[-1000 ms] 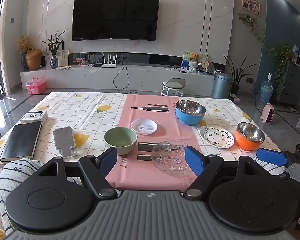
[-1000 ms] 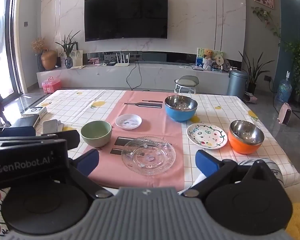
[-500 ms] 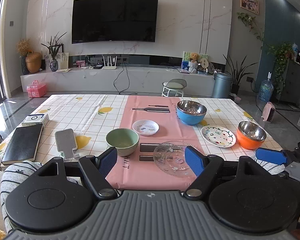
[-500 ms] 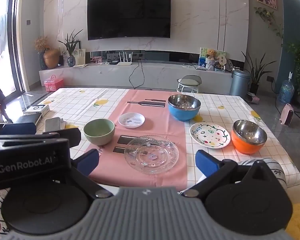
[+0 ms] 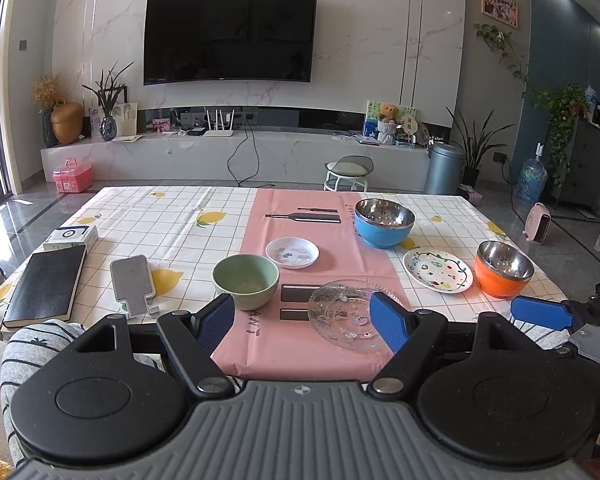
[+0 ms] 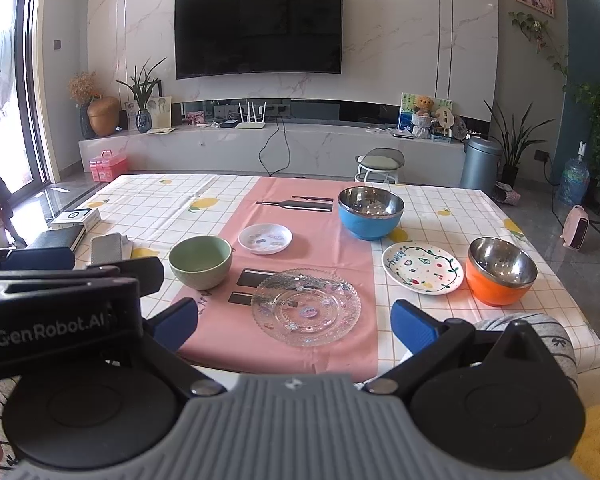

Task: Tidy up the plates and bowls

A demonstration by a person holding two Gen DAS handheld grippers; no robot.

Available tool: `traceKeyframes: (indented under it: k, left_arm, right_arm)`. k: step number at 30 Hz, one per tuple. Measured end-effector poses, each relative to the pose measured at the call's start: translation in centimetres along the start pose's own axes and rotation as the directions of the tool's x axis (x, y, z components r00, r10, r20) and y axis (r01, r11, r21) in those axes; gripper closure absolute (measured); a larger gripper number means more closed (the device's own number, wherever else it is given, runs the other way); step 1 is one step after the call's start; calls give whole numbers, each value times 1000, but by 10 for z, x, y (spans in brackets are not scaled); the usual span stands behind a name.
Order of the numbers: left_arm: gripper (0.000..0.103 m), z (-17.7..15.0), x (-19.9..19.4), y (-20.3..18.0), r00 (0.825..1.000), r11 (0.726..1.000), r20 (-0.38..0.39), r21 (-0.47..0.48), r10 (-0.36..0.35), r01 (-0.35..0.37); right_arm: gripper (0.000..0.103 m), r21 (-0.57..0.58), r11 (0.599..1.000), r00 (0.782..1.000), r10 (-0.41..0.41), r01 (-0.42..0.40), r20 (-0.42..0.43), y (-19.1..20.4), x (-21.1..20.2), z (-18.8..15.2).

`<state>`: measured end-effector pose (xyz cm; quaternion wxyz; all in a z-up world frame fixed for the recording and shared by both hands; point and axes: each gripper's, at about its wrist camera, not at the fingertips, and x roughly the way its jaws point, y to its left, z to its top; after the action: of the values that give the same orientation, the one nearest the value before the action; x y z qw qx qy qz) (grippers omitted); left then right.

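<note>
Both grippers, left (image 5: pixel 304 322) marked "GenRobot.AI" and right (image 6: pixel 294 320), hold fingers spread, empty.

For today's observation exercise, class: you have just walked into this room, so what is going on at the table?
A person holds two grippers, left gripper and right gripper, both open and empty, at the near edge of the table. Nothing is sorted yet. The green bowl, blue bowl, orange bowl, glass plate, small white plate and painted plate all sit apart, unstacked.
</note>
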<state>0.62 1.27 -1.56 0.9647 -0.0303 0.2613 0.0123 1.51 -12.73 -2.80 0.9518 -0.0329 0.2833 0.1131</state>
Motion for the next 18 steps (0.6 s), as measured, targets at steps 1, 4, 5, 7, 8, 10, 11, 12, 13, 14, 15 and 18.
traceKeyframes:
  k: [1,4,5,7,8,10,11,12,13,14,15,18]
  left_arm:
    - [12,0,0,0,1000,1000,-2,-2,-2,2]
    - [12,0,0,1,1000,1000,-3,-4,0,0]
    - [12,0,0,1,1000,1000,-3,-2,1,-1]
    - [12,-1,0,2,1000,1000,-2,-2,2,-2]
    - [12,-1,0,2,1000,1000,-2,0,2,-2]
    - [12,-1,1,3,1000,1000,-4,-1,1,-1]
    - [12,-1,1,3,1000,1000,-6,-1,2,-2]
    - [12,-1,1,3,1000,1000,-6,-2,3,-3]
    - [12,-1,1,3,1000,1000,-6,-1,4,-4]
    - [12,-1,1,3,1000,1000,-6,0,3,-3]
    - [12,-1,1,3,1000,1000,-7,1,4,-4]
    - [12,-1,1,3,1000,1000,-6,1,5,-5]
  right_arm:
    - [3,0,1000,1000,0,0,0,0,0,0]
    - [3,0,1000,1000,1,-1,0,0,0,0]
    - [3,0,1000,1000,1,-1,0,0,0,0]
    - [3,-1,1000,1000,1,-1,1,0,0,0]
    - [3,-1,1000,1000,2,-2,1,0,0,0]
    - [3,-2,1000,1000,2,-2,0,0,1,-1]
    - [3,-2,1000,1000,3,-3,-1,0,1,0]
    - [3,-2,1000,1000,4,-4,-2,0,1,0]
    - [3,-2,1000,1000,4,-4,-3,0,2,0]
    - [3,-2,1000,1000,4,-4,-3,1,2,-1]
    - [3,-3,1000,1000,4,-4,-3,0,2,-1]
    - [3,-3,1000,1000,6,-6,-5,1,4,-1]
